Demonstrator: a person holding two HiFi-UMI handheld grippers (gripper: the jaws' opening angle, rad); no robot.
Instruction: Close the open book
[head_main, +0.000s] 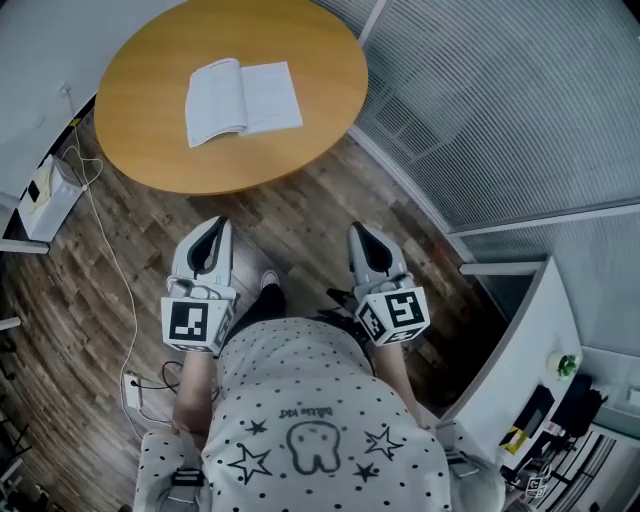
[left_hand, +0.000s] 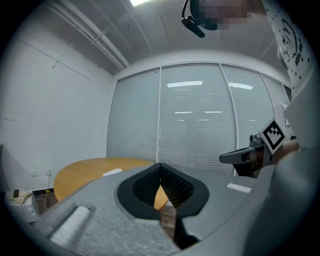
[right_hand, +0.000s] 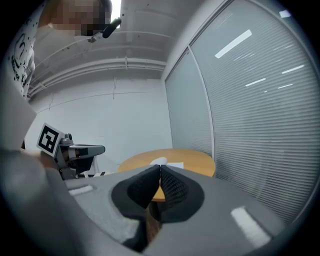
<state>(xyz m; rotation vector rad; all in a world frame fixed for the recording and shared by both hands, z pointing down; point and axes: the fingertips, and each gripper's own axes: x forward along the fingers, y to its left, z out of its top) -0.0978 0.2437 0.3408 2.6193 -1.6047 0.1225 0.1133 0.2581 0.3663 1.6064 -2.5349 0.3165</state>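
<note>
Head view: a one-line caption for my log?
Left gripper and right gripper, both shut and empty, held short of the round table bearing the open book.

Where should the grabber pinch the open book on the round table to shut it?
Probably the outer edge of the right-hand half of the book, coming in from the right with the right gripper. The book lies flat and open on the table, spine down the middle, so that free edge can swing over.

Far rim of round table (head_main: 150, 150) is cut off at the head view's top edge. Print of open book (head_main: 243, 100) on it is too small to read. In their own views, left gripper (left_hand: 160, 170) and right gripper (right_hand: 160, 170) hide the table's near side.
</note>
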